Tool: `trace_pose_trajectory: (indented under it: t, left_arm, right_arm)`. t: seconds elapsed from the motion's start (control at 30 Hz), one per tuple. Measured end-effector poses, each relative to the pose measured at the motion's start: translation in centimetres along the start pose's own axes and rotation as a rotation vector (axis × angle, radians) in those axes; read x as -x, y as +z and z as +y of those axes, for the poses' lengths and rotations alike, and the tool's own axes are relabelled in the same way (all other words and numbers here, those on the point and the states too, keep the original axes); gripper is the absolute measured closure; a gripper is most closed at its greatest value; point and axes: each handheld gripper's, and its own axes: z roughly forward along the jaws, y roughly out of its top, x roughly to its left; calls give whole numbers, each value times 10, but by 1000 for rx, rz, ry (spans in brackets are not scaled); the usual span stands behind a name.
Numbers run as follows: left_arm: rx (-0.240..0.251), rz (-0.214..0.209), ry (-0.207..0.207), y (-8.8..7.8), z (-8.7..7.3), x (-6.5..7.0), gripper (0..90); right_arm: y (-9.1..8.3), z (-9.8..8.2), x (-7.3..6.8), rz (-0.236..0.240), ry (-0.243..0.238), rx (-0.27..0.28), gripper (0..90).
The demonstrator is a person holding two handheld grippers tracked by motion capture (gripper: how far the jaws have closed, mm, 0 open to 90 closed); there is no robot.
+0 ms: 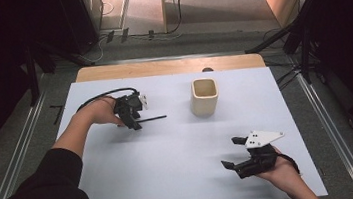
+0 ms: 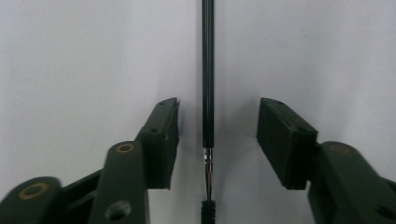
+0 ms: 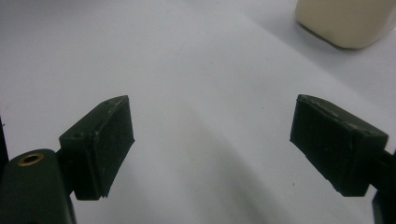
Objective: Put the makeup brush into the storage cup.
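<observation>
1. Left gripper (image 2: 217, 140): jaws spread apart, down at the white table sheet (image 1: 182, 169), straddling a thin black brush (image 2: 208, 74). Neither pad touches it; a gap shows on both sides.
2. Brush lies flat on the sheet, centred between the jaws. In the left gripper view its long axis runs straight away from the camera; a short metal ferrule and dark tip sit near the bottom edge.
3. High view: left gripper (image 1: 131, 115) at left-centre of the sheet, the brush (image 1: 154, 117) running from it toward the cup.
4. Right gripper (image 1: 235, 151): jaws wide open, holding nothing, near the front right of the sheet, well apart from the brush.
5. Cream cup (image 1: 205, 96): upright, right of the brush; what shows of its inside looks empty.
</observation>
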Motion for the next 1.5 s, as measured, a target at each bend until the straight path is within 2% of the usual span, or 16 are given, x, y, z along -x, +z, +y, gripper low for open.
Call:
trace_pose_trajectory:
  t: [0.1,0.2,0.27,0.4,0.5,0.57,0.67,0.73,0.9,1.03,1.1,1.17,1.23,1.3,1.43,1.5]
  left_arm:
    - [-9,1,-9,0,2,1,525]
    - [-25,-1,-5,-1,3,0,622]
    - [-32,-6,-11,-1,3,0,626]
    - [-45,-9,-22,-1,5,-1,711]
    - [-59,-14,-33,-1,7,-3,718]
    - [-67,-11,-43,-1,8,-3,769]
    - [-77,-15,-36,-1,9,-4,844]
    - [-81,-16,-34,-1,10,-4,851]
    - [-74,-8,-31,-1,9,-2,852]
    - [-73,-21,-47,-1,9,-4,855]
    - [-68,-44,-52,-2,7,-5,855]
    - [-63,-35,-68,-3,5,-6,855]
    - [-46,-31,-77,-7,4,-7,855]
    - [-2,-38,-100,-16,1,-8,855]
    - [22,-38,-114,-24,-2,-8,855]
    - [29,-48,-138,-27,-5,-9,855]
  right_arm:
    - [0,0,-1,2,-1,-3,142]
    - [0,0,-1,1,-5,-5,143]
    - [0,0,-1,1,-4,-5,142]
    - [0,0,-1,2,-3,-5,143]
    - [0,0,-1,3,-4,-5,144]
    - [0,0,-1,4,-5,-5,144]
    - [0,0,-1,3,-7,-6,144]
    - [0,0,-1,4,-8,-4,144]
    - [0,0,-1,4,-9,-5,145]
    - [0,0,-1,2,-7,-7,144]
    - [0,0,-1,6,-10,-4,147]
    - [0,0,-1,6,-16,-5,147]
    - [0,0,-1,7,-12,-3,147]
    - [0,0,-1,7,-10,-6,147]
    - [0,0,-1,10,-12,-2,152]
    - [0,0,-1,10,-26,6,165]
